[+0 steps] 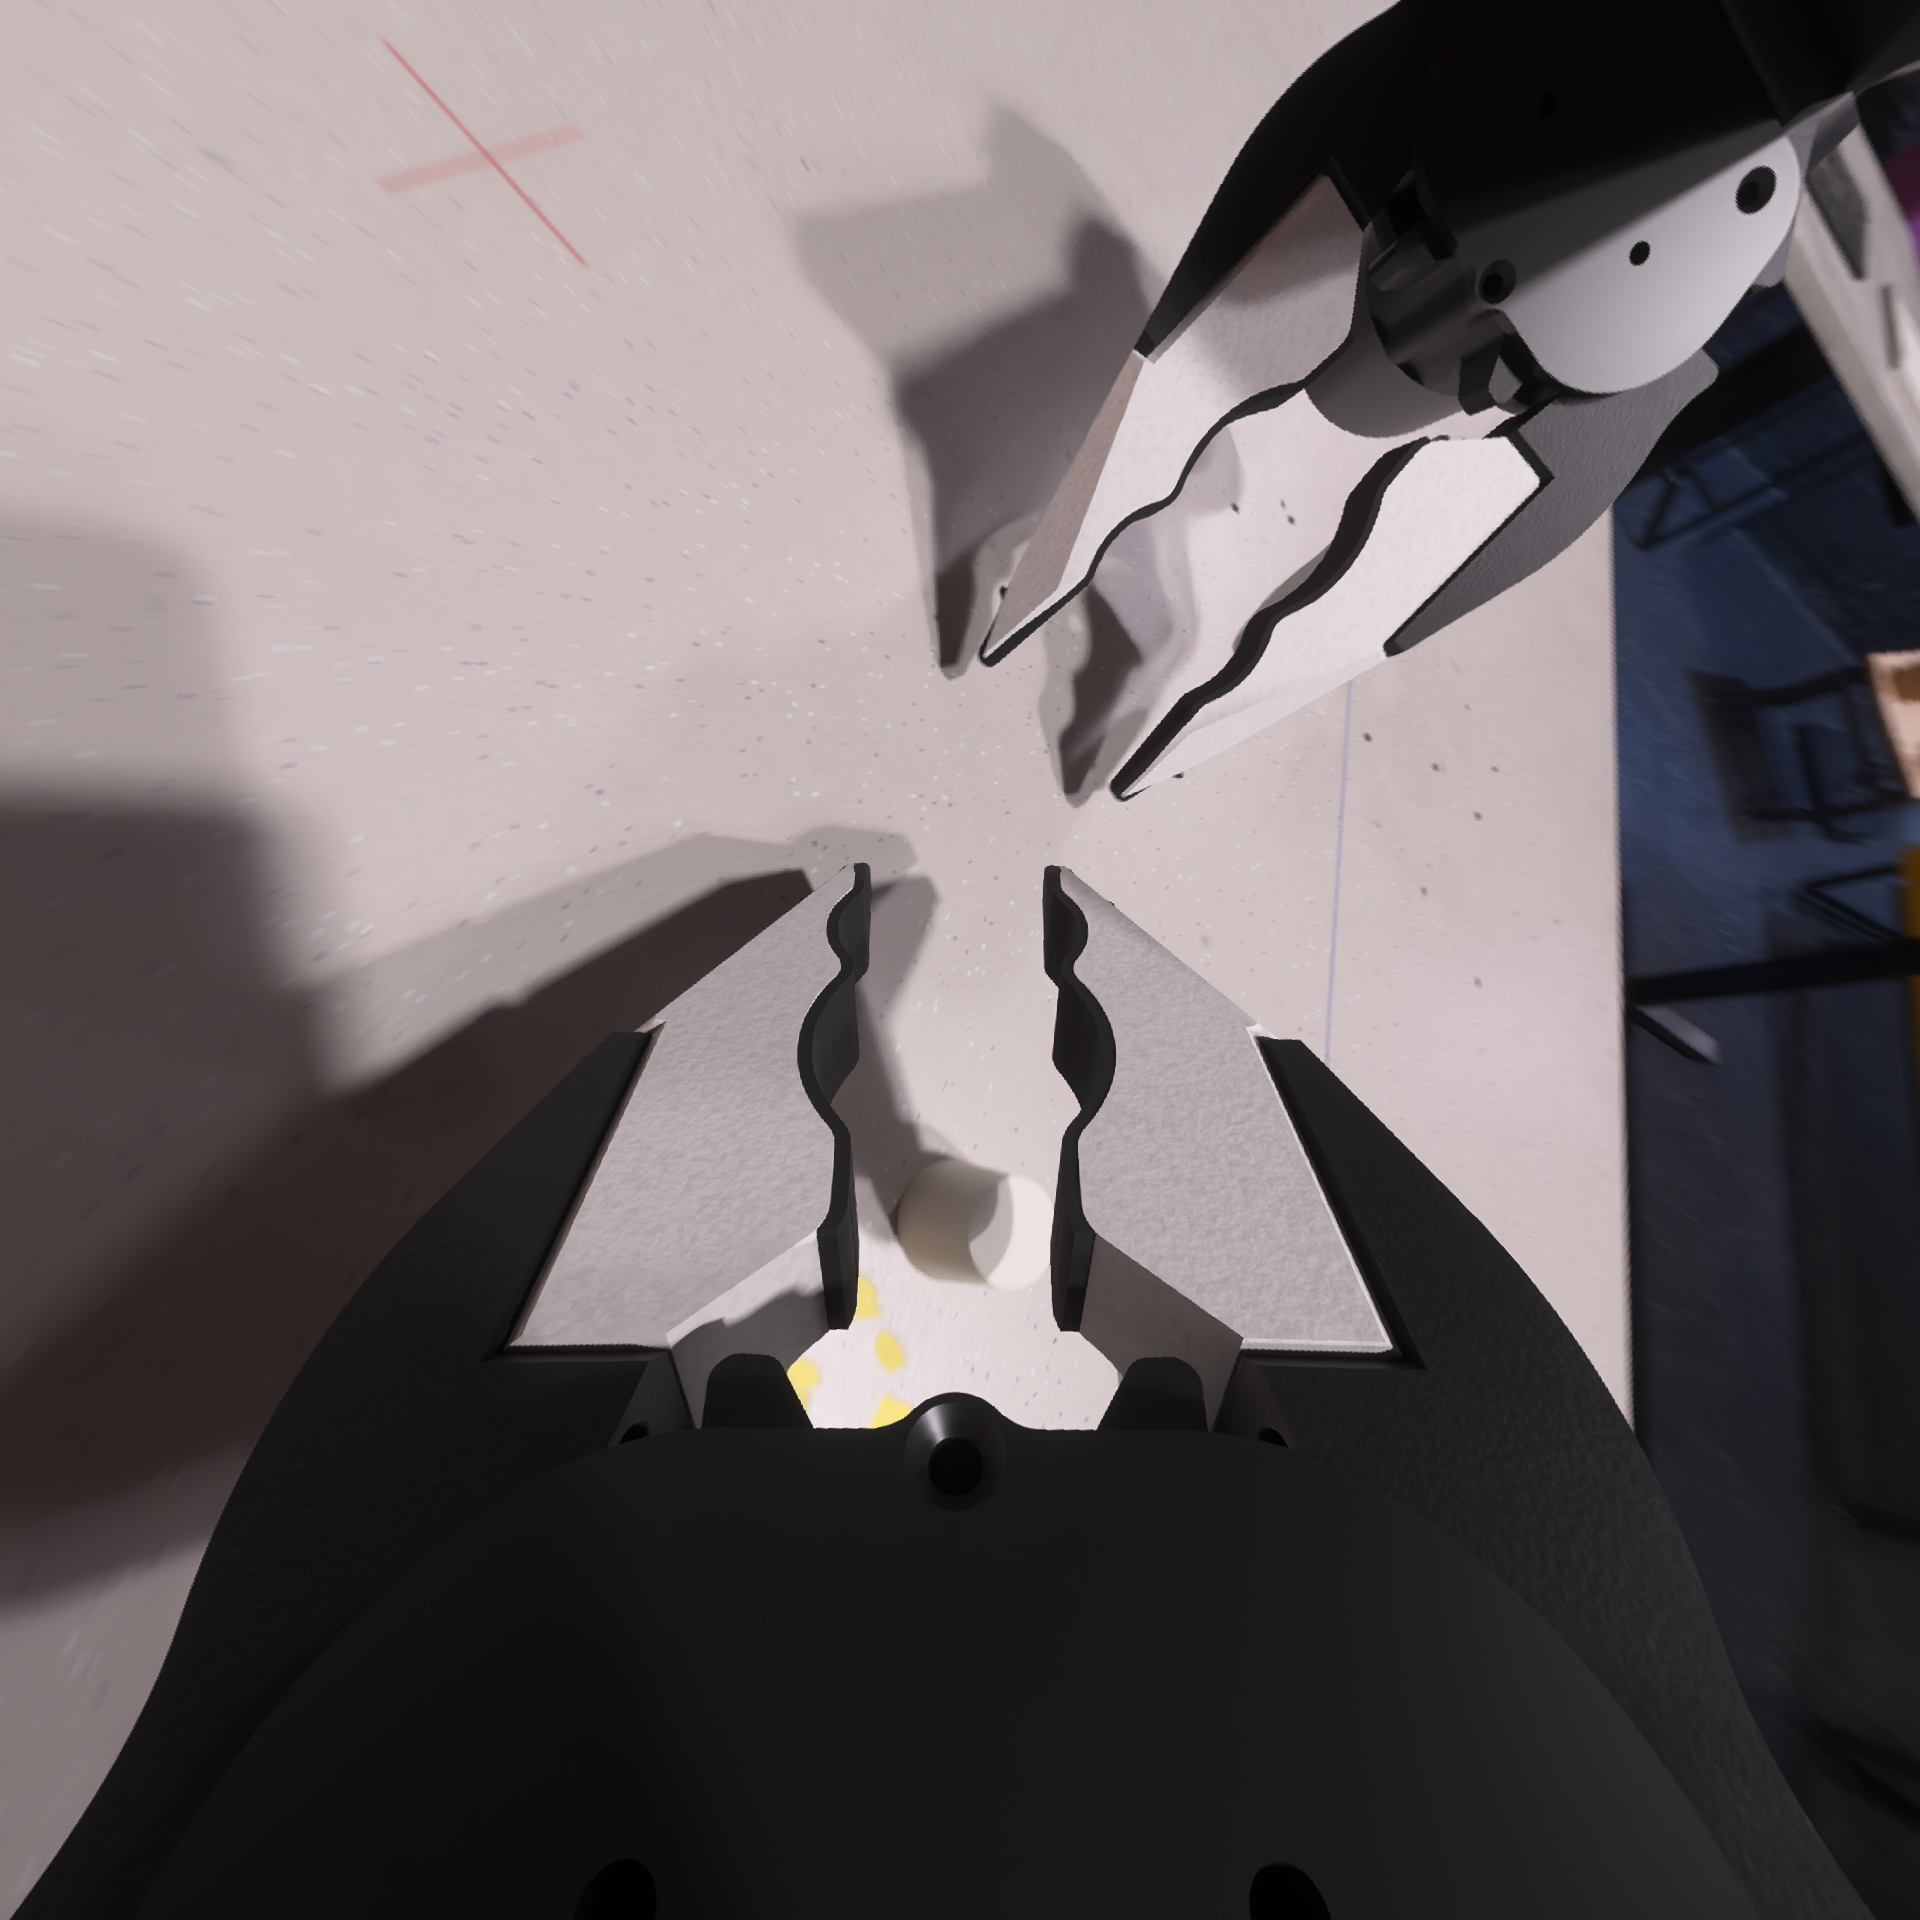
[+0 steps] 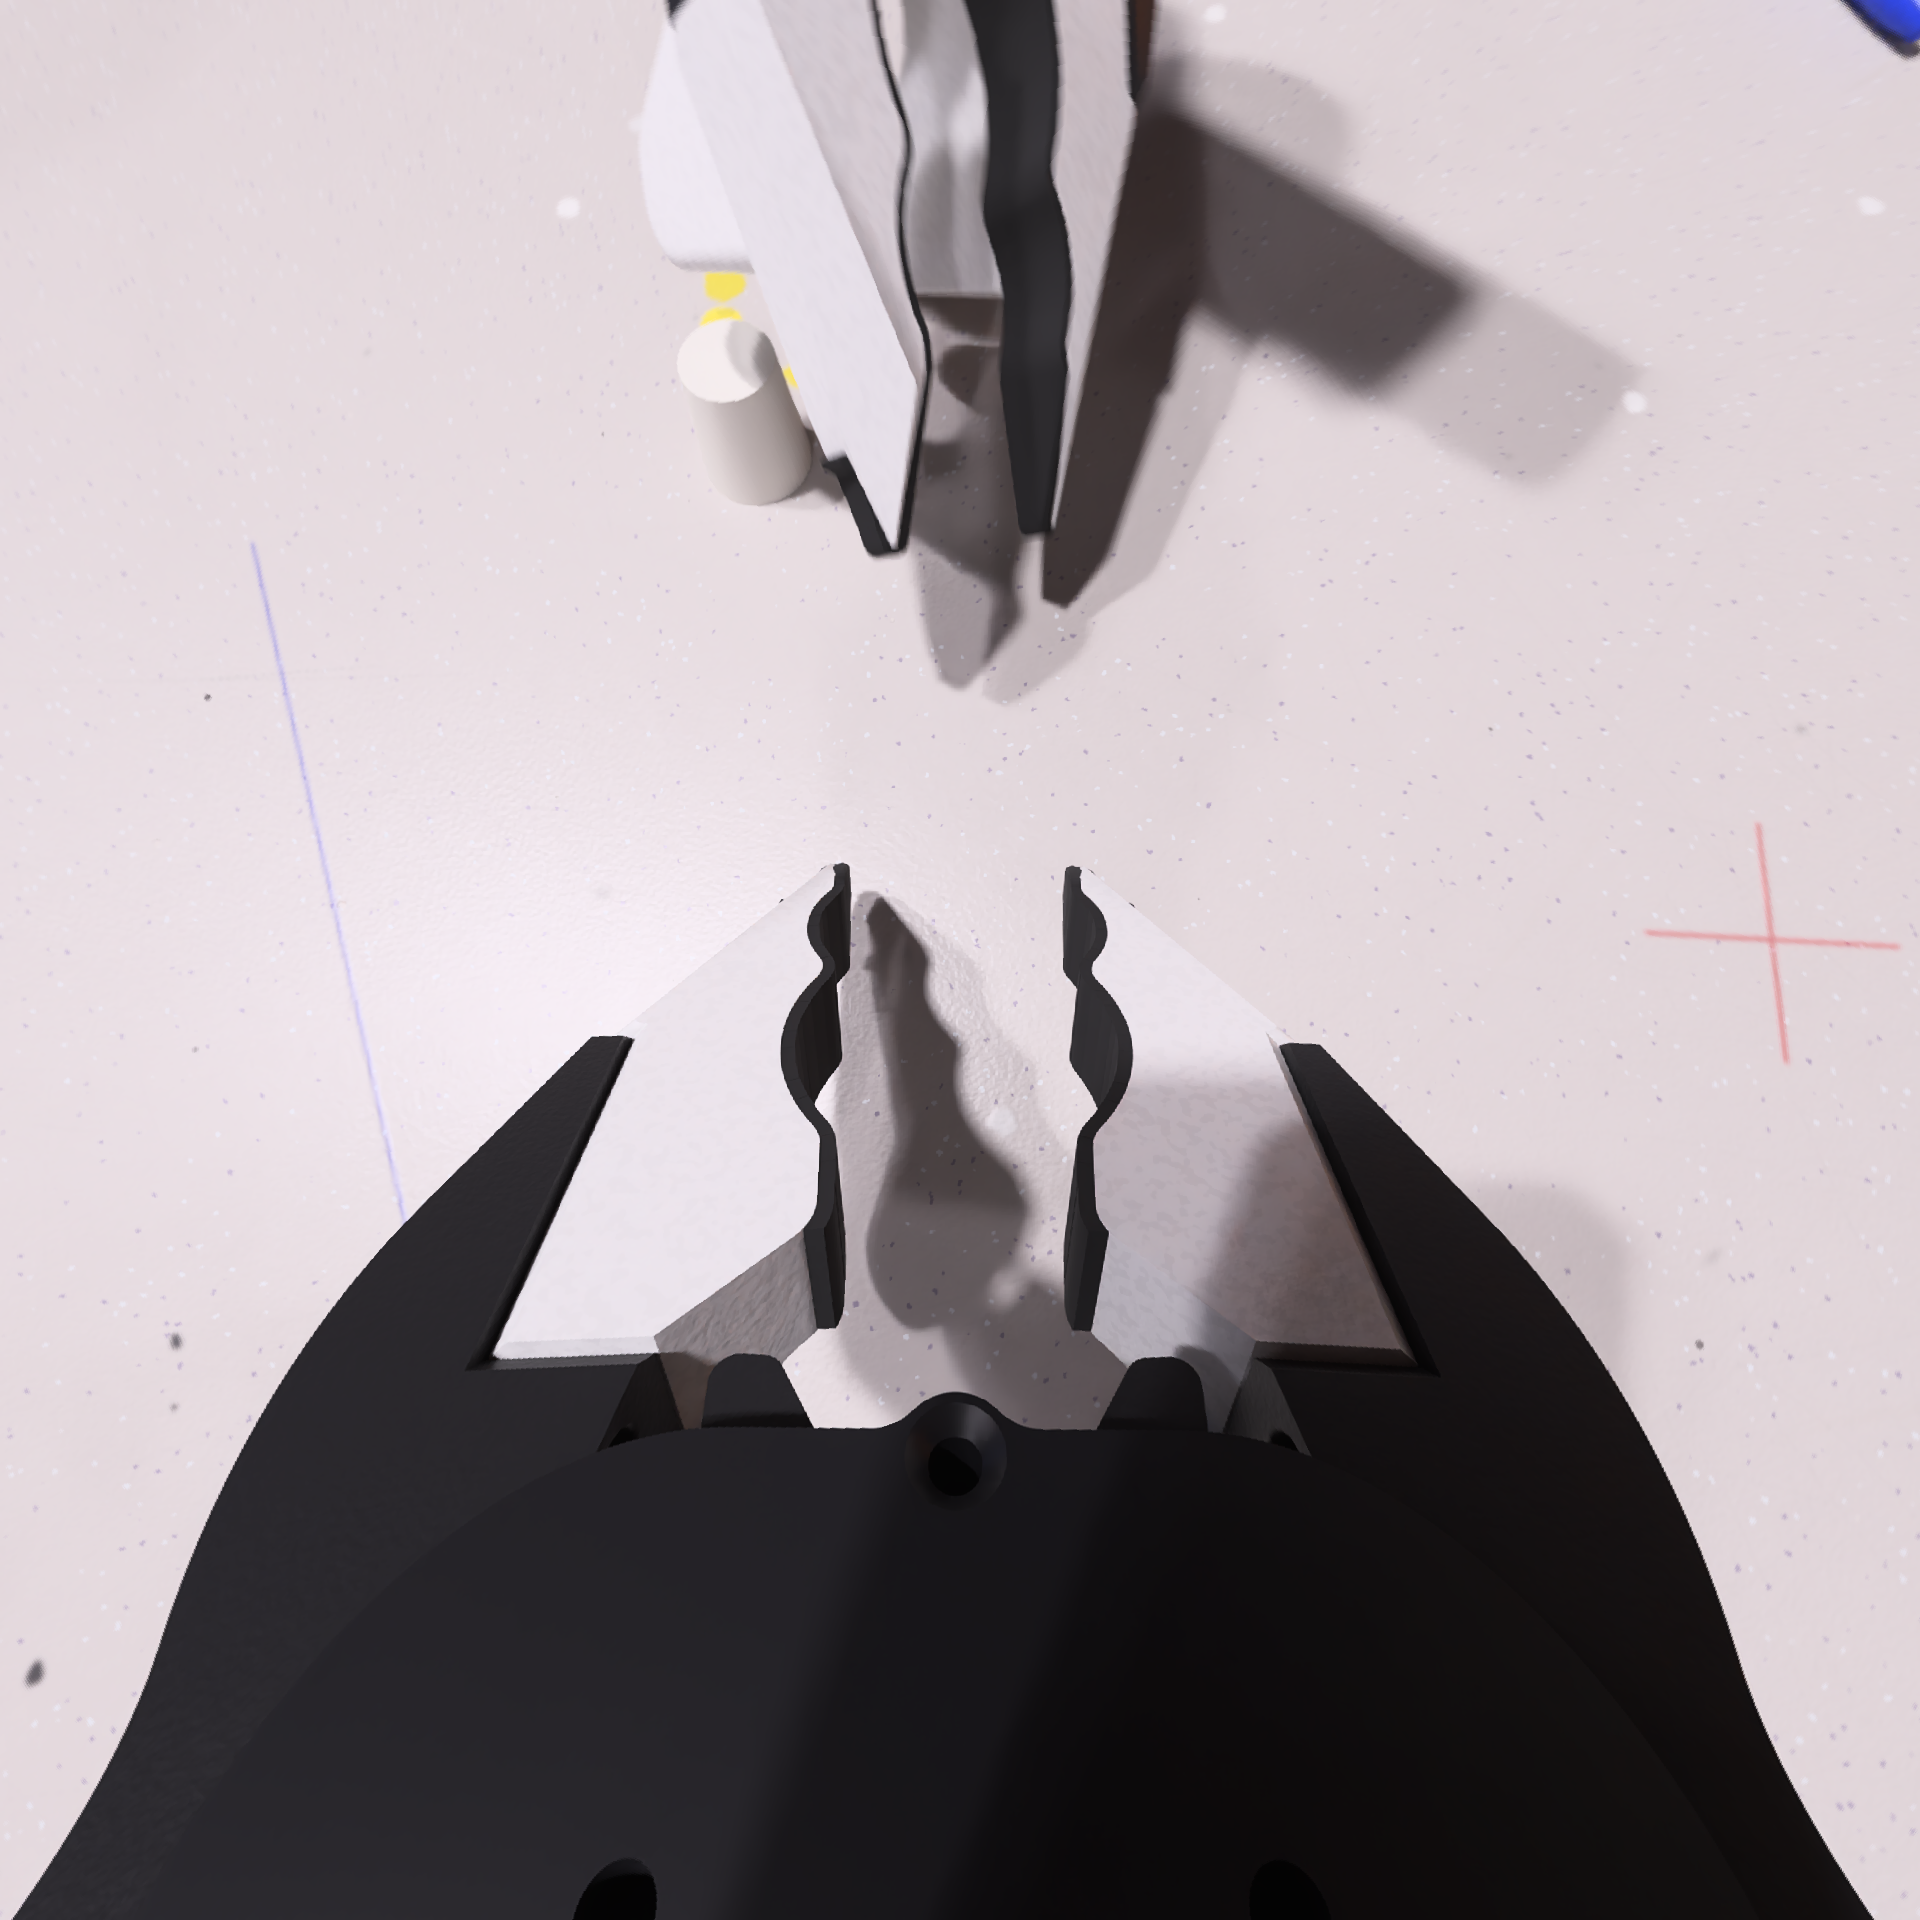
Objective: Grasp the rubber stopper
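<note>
The rubber stopper (image 1: 971,1226) is a small off-white cylinder standing upright on the pale table (image 1: 520,623). My left gripper (image 1: 956,899) is open above it; the stopper shows through the gap near the base of the fingers, untouched. In the right wrist view the stopper (image 2: 743,416) stands just beside the left gripper (image 2: 961,532), partly hidden by one finger and behind its tips. My right gripper (image 2: 956,878) is open and empty over bare table. It also shows in the left wrist view (image 1: 1055,722), ahead and to the right, tips near the table.
Yellow spots (image 1: 883,1351) mark the table by the stopper (image 2: 722,286). A red cross (image 1: 488,156) (image 2: 1771,940) and a thin blue line (image 1: 1340,831) (image 2: 322,883) are drawn on the table. The table edge (image 1: 1616,935) runs down the right, with a dark blue room beyond.
</note>
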Action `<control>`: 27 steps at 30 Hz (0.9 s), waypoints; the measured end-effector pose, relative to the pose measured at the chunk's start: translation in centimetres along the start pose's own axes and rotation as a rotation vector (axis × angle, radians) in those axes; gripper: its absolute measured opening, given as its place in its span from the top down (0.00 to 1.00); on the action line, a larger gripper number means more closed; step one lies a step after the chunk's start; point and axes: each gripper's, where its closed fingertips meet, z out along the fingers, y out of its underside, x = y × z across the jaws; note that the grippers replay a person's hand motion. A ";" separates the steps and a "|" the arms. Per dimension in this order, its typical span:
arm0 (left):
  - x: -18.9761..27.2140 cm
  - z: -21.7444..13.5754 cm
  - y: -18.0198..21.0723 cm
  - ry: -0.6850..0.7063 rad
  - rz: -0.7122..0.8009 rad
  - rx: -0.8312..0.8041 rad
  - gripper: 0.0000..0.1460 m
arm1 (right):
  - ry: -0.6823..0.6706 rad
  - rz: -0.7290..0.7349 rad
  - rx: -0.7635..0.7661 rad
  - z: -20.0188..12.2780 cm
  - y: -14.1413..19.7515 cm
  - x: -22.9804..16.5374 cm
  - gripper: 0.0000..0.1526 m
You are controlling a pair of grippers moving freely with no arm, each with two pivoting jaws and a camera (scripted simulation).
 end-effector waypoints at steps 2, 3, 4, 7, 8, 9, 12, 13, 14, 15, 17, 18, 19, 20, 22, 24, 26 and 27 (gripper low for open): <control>-0.1 -1.4 0.1 -0.078 0.038 0.067 0.77 | 0.018 0.023 0.024 -0.4 -0.1 0.1 0.73; -0.1 -2.0 0.4 -0.113 0.053 0.095 0.77 | 0.034 0.036 0.035 -0.6 -0.2 0.2 0.73; 0.0 -2.5 0.9 -0.147 0.066 0.113 0.77 | 0.053 0.051 0.051 -0.8 -0.3 0.3 0.73; 0.3 -3.4 3.0 -0.248 0.108 0.137 0.77 | 0.080 0.099 0.100 -1.2 -0.5 0.2 0.73; 0.4 -3.5 3.8 -0.278 0.128 0.137 0.76 | 0.086 0.101 0.107 -1.2 -0.5 0.1 0.73; 0.5 -3.6 4.5 -0.306 0.151 0.132 0.76 | 0.098 0.092 0.109 -1.2 -0.5 0.1 0.74; 0.6 -3.5 6.1 -0.379 0.242 0.113 0.78 | 0.129 0.068 0.105 -0.9 -0.5 0.6 0.75; 0.6 -3.4 6.4 -0.395 0.276 0.110 0.79 | 0.126 0.073 0.116 -0.8 -0.7 0.8 0.75; 0.6 -3.3 6.6 -0.406 0.302 0.095 0.80 | 0.120 0.081 0.133 -0.6 -0.9 0.9 0.76; 0.5 -3.2 6.6 -0.421 0.332 0.086 0.80 | 0.115 0.089 0.151 -0.5 -1.1 1.0 0.76; 0.3 -3.0 6.6 -0.457 0.391 0.067 0.81 | 0.119 0.094 0.175 -0.4 -1.5 1.2 0.77; 0.3 -2.9 6.6 -0.470 0.413 0.051 0.82 | 0.125 0.091 0.182 -0.4 -1.7 1.3 0.77; 0.2 -2.7 6.6 -0.476 0.436 0.040 0.83 | 0.130 0.089 0.186 -0.4 -1.7 1.4 0.77; 0.2 -2.6 6.5 -0.484 0.456 0.037 0.83 | 0.130 0.093 0.183 -0.3 -1.7 1.5 0.77; 0.2 -2.5 6.4 -0.481 0.474 0.034 0.83 | 0.131 0.105 0.180 -0.3 -1.6 1.7 0.77; 0.1 -2.4 6.3 -0.449 0.436 0.036 0.83 | 0.133 0.115 0.186 -0.3 -1.7 2.0 0.77; 0.0 -2.4 6.3 -0.405 0.377 0.039 0.82 | 0.142 0.126 0.196 -0.4 -1.8 2.3 0.77; 0.0 -2.4 6.3 -0.384 0.358 0.041 0.82 | 0.144 0.132 0.201 -0.4 -1.8 2.5 0.77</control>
